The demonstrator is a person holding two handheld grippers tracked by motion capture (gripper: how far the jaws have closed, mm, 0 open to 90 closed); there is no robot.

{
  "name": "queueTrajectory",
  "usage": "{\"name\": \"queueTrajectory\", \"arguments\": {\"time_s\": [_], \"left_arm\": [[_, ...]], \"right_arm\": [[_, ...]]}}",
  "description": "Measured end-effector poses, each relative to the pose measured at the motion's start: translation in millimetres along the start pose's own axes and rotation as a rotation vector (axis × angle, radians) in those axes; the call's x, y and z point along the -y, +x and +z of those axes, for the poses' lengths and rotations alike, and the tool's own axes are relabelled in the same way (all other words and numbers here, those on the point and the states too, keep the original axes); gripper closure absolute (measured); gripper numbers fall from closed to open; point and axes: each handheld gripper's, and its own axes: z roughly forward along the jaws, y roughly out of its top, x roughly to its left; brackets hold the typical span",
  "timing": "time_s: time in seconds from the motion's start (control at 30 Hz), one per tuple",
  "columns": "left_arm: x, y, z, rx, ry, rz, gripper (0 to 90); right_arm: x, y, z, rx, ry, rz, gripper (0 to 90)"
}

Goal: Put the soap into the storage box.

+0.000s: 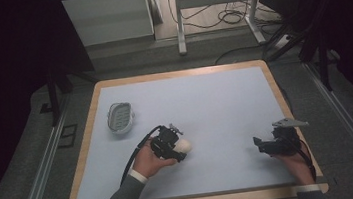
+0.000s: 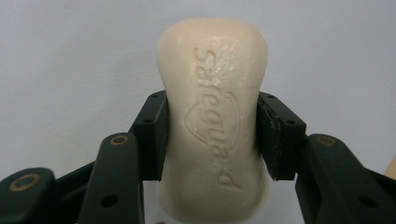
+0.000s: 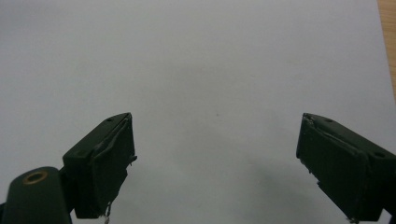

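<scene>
From the high view we see a wooden-edged counter (image 1: 87, 140) covered by a pale blue-grey mat, with a person's two forearms coming in from the near edge. The left tool (image 1: 182, 146), a black two-jaw device with a cable trailing back past the grey sleeve, sits left of the middle of the mat, and a cream-white oval bar of soap (image 1: 185, 145) pokes out from its far-right end. To the far left of that hand, well apart from it, lies a grey and white oval soap dish with a ridged insert (image 1: 119, 117). The right tool (image 1: 261, 145), black with a grey three-cornered plate on top, is held near the right edge of the mat, well apart from the soap. In the left gripper view we look along the left tool (image 2: 212, 135) and find both black pads pressed against the long sides of the cream-white bar (image 2: 214, 112), which stands lengthwise between them with embossed lettering on its upper face and the plain mat behind it; the tool is clenched on the soap. In the right gripper view the right tool (image 3: 215, 154) has its jaws spread wide, released, with bare mat between them and a strip of the wooden counter edge (image 3: 387, 42) at the far right.
</scene>
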Motion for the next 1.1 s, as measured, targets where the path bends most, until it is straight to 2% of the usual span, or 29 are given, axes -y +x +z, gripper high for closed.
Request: {"name": "queueTrajectory", "arguments": {"time_s": [0.23,0.73,1.1], "left_arm": [[0.7,10.5,-9.0,-0.005,-0.013,-0.019,49.5],[3.0,26.8,-14.7,0.001,-0.023,-0.055,49.5],[3.4,41.2,-24.7,-0.025,-0.036,-0.081,49.5]], "right_arm": [[0.2,-0.8,-0.2,0.0,0.001,0.003,11.5],[0.8,-1.2,0.4,-0.001,0.006,0.002,11.5],[1.1,-1.7,1.1,-0.002,0.011,0.002,11.5]]}}
